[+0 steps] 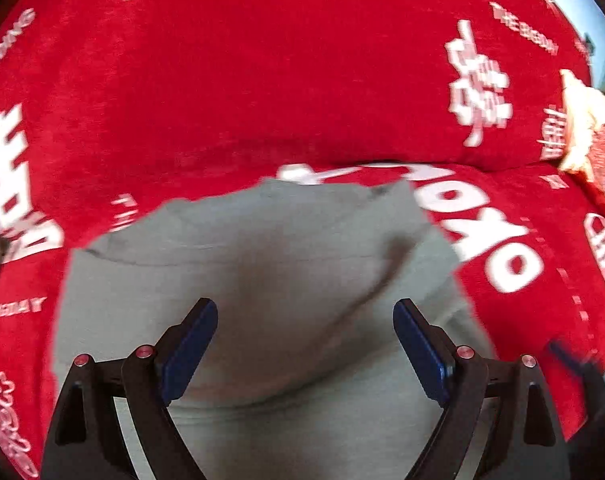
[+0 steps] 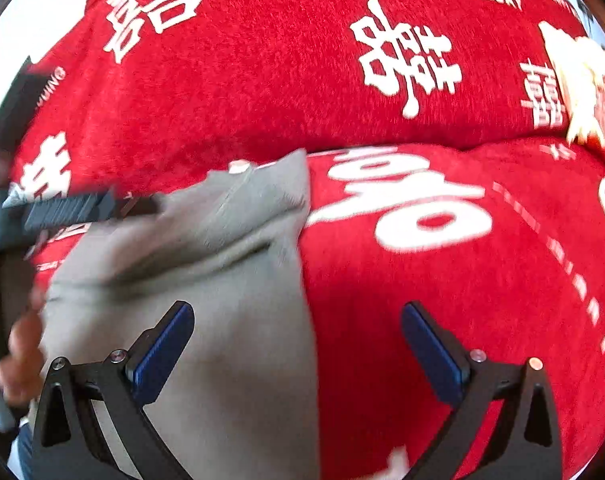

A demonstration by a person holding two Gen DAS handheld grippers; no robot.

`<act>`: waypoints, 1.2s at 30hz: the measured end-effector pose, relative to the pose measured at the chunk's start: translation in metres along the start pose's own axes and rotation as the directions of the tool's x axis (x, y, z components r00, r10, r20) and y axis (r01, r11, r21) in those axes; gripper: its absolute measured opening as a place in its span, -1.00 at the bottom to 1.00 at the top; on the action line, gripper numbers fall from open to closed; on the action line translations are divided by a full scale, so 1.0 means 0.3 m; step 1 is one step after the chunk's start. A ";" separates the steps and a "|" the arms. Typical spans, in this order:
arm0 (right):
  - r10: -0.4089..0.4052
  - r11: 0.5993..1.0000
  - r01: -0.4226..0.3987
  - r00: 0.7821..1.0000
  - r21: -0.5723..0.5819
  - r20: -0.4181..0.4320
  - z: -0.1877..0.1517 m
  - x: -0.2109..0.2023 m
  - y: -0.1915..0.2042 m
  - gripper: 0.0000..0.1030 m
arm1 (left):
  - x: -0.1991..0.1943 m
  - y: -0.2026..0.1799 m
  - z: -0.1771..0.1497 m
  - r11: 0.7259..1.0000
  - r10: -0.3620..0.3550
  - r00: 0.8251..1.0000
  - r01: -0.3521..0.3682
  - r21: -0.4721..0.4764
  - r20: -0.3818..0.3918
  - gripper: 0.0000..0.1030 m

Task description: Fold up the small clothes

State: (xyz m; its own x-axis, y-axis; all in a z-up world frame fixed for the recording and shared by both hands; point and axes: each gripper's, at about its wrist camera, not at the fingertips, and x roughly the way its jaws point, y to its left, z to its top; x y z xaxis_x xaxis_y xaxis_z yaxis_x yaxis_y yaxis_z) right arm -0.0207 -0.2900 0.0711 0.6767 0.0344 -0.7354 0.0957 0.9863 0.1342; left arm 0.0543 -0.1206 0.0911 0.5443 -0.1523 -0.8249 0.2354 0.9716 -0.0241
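Note:
A grey garment (image 1: 270, 280) lies folded on a red cover (image 1: 262, 72) printed with white characters. My left gripper (image 1: 304, 316) hangs above the cloth with its blue pads spread wide and nothing between them. In the right wrist view the same grey garment (image 2: 222, 300) fills the lower left, its right edge running straight down the middle. My right gripper (image 2: 298, 320) is open over that edge, its left finger above the cloth and its right finger above the red cover (image 2: 442, 280). The left gripper's dark finger (image 2: 74, 208) reaches in from the left.
The red cover forms a padded back (image 2: 282, 80) and a seat, with a crease between them. A cream and red object (image 1: 586, 128) lies at the right edge, also seen as the cream object (image 2: 578, 80). A person's hand (image 2: 22, 356) shows at the lower left.

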 end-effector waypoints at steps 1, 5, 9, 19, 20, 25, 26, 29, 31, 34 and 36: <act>-0.026 0.999 0.026 1.000 -0.030 0.000 0.051 0.019 0.023 1.00 | 0.001 0.030 -0.006 1.000 0.027 1.000 -0.027 -0.017 -0.002 0.75; 0.020 0.998 -0.021 1.000 -0.066 -0.021 0.188 0.086 0.124 0.99 | 0.008 0.130 -0.038 0.992 0.101 0.995 -0.101 -0.069 -0.006 0.75; 0.187 0.978 -0.192 0.980 -0.085 -0.069 0.259 0.153 0.251 0.99 | 0.012 0.231 -0.072 0.984 0.132 0.991 -0.134 -0.115 -0.018 0.75; 0.182 0.983 -0.179 0.951 0.035 -0.252 0.235 0.376 0.236 0.88 | 0.083 0.336 -0.112 0.977 0.126 0.990 -0.135 -0.165 -0.065 0.75; 0.177 0.984 -0.175 0.952 0.029 -0.250 0.234 0.372 0.232 0.88 | 0.093 0.343 -0.115 0.976 0.122 0.990 -0.132 -0.172 -0.070 0.75; 0.089 0.993 -0.106 0.963 -0.056 -0.253 0.211 0.326 0.214 0.88 | 0.125 0.375 -0.145 0.972 0.119 0.987 -0.137 -0.188 -0.103 0.75; 0.062 0.994 -0.083 0.965 -0.071 -0.256 0.205 0.309 0.204 0.88 | 0.124 0.382 -0.153 0.972 0.121 0.987 -0.139 -0.189 -0.106 0.75; 0.064 0.997 -0.070 0.973 -0.023 -0.224 0.214 0.241 0.123 0.88 | 0.108 0.413 -0.172 0.971 0.120 0.988 -0.138 -0.194 -0.099 0.75; 0.111 0.992 -0.100 0.979 0.074 -0.169 0.256 0.194 0.043 0.88 | 0.112 0.426 -0.169 0.969 0.124 0.987 -0.144 -0.201 -0.106 0.75; 0.101 0.989 -0.083 0.983 0.119 -0.151 0.344 0.191 -0.014 0.88 | 0.114 0.420 -0.160 0.968 0.113 0.988 -0.134 -0.211 -0.109 0.75; 0.120 0.990 -0.101 0.971 0.099 -0.206 0.381 0.243 -0.008 0.88 | 0.110 0.404 -0.159 0.971 0.106 0.989 -0.126 -0.202 -0.103 0.75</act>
State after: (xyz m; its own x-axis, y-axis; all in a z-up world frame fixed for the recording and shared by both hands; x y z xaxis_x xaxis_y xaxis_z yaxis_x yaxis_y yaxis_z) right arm 0.1117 -0.3082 0.0932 0.5183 0.1850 -0.8349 0.0987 0.9568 0.2733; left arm 0.0625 0.0006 0.0340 0.4803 -0.0286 -0.8766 -0.0025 0.9994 -0.0340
